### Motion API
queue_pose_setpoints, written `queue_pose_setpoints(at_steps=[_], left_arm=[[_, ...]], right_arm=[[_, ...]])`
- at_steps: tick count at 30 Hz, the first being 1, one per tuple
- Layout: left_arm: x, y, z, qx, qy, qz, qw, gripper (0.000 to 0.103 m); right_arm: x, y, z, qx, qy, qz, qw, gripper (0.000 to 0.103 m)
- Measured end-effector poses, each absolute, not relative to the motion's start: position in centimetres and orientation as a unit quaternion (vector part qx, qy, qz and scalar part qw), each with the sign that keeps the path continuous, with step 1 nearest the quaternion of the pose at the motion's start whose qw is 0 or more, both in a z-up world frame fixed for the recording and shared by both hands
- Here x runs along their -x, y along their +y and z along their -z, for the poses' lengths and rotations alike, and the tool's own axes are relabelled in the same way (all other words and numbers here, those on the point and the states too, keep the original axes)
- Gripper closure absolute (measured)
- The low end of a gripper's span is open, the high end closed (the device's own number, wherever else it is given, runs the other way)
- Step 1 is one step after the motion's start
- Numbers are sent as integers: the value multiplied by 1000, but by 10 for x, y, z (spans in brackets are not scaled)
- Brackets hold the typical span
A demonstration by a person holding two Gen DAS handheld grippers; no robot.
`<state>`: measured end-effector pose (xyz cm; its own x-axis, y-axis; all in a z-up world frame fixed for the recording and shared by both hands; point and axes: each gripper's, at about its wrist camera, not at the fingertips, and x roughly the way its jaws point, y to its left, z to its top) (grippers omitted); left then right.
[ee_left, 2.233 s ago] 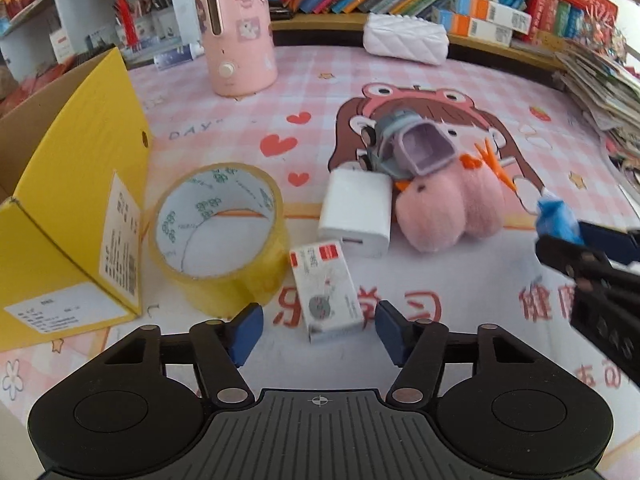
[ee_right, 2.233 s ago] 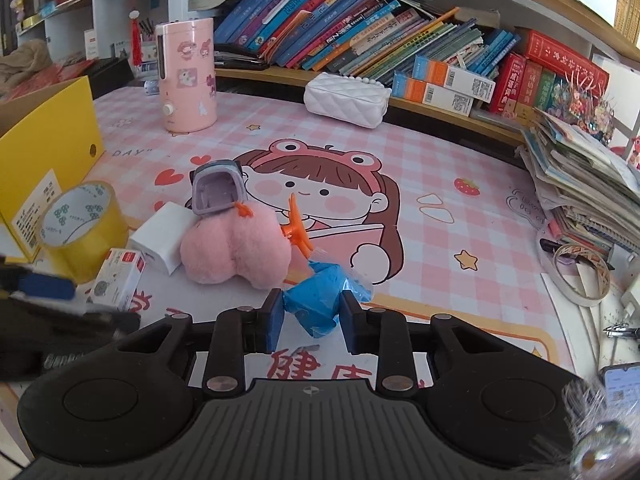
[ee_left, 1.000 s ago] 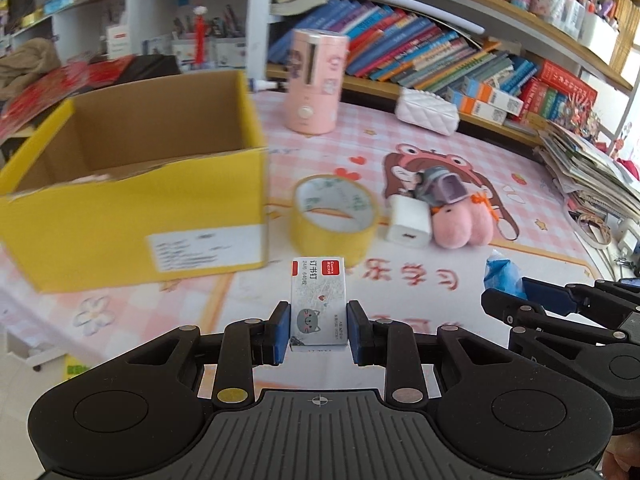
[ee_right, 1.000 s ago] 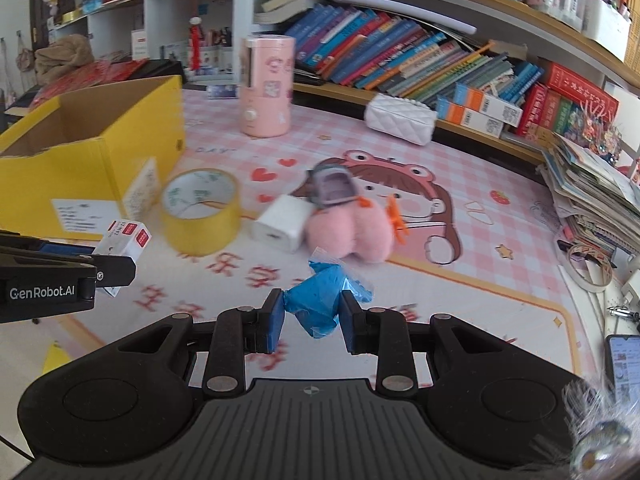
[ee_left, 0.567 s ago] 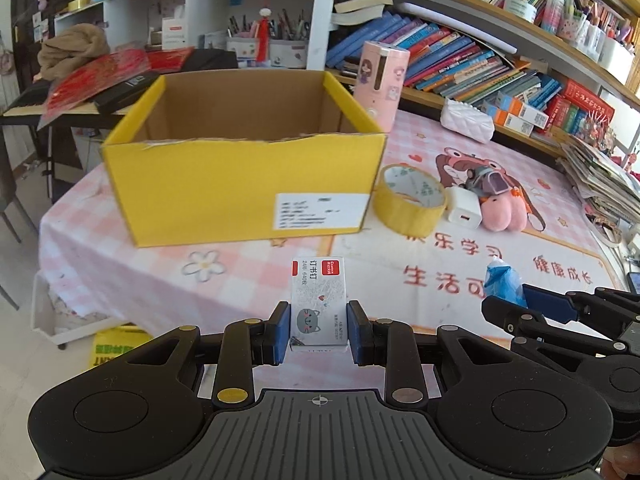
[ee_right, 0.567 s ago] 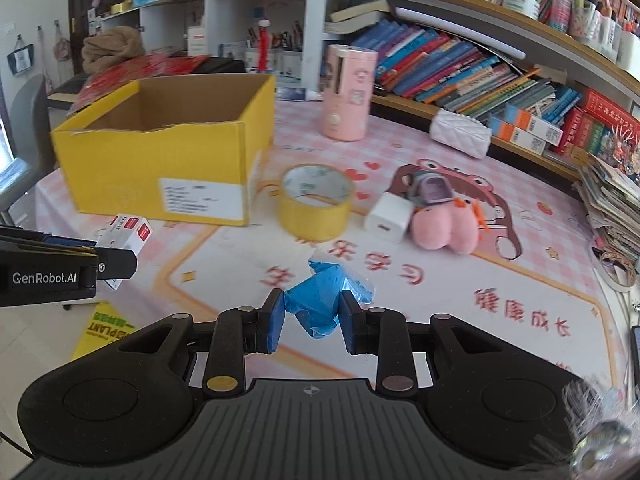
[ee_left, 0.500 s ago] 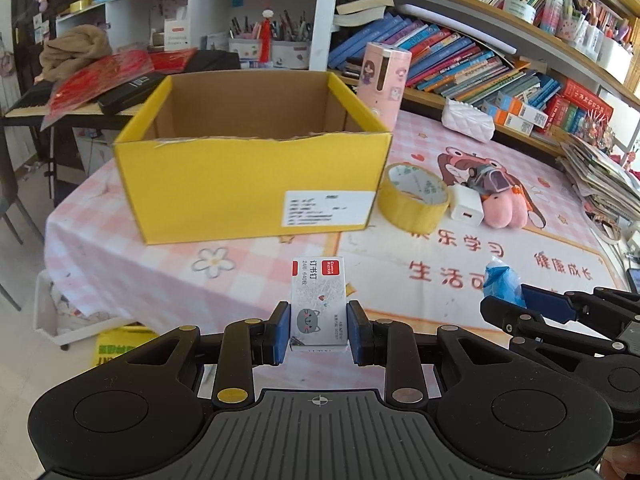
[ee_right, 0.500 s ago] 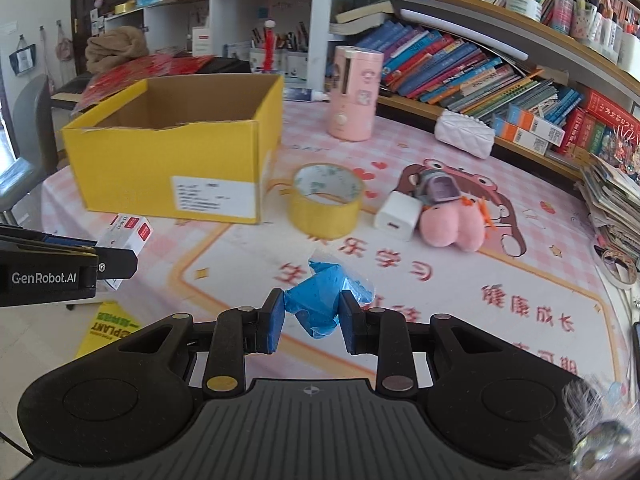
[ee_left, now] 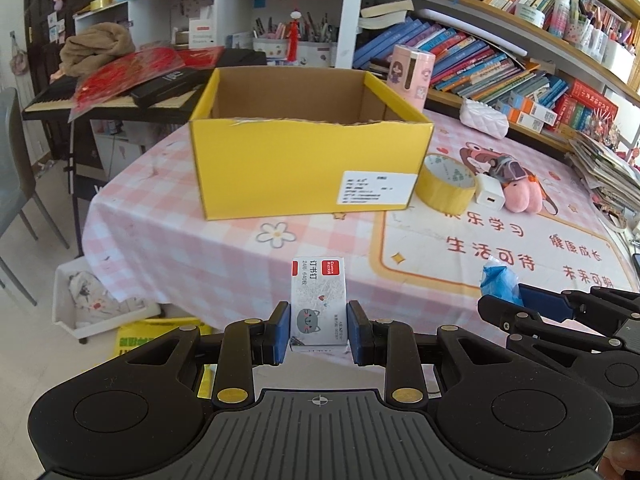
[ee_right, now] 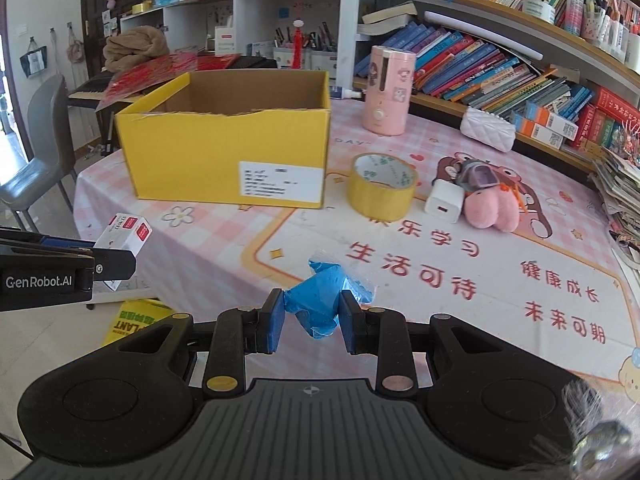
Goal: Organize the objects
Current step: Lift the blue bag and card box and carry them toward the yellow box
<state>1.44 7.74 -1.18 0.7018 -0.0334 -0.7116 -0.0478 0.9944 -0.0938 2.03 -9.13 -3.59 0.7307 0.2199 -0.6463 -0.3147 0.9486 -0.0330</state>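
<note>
My left gripper (ee_left: 319,334) clamps a small staple box (ee_left: 319,300); my right gripper (ee_right: 311,322) pinches a crumpled blue wrapper (ee_right: 320,300). Both hang near the table's edge. Farther off stands the open yellow box (ee_right: 228,152), tape roll (ee_right: 382,190) to its right.

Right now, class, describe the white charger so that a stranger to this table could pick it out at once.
Start at the big yellow box on the pink checked tablecloth. To its right sits a yellow tape roll, and just beyond that stands the white charger, against a pink plush toy. It is the only plain white, hard-edged cube there, with a small slot on its front.
</note>
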Motion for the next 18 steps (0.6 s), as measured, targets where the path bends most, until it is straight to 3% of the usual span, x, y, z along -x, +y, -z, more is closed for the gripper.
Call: queue_pose_setpoints(at_steps=[18], left_arm=[[1,108,3,54,364,-12,930,75]], right_arm=[[-9,-57,33,75,328,-156,929,76]])
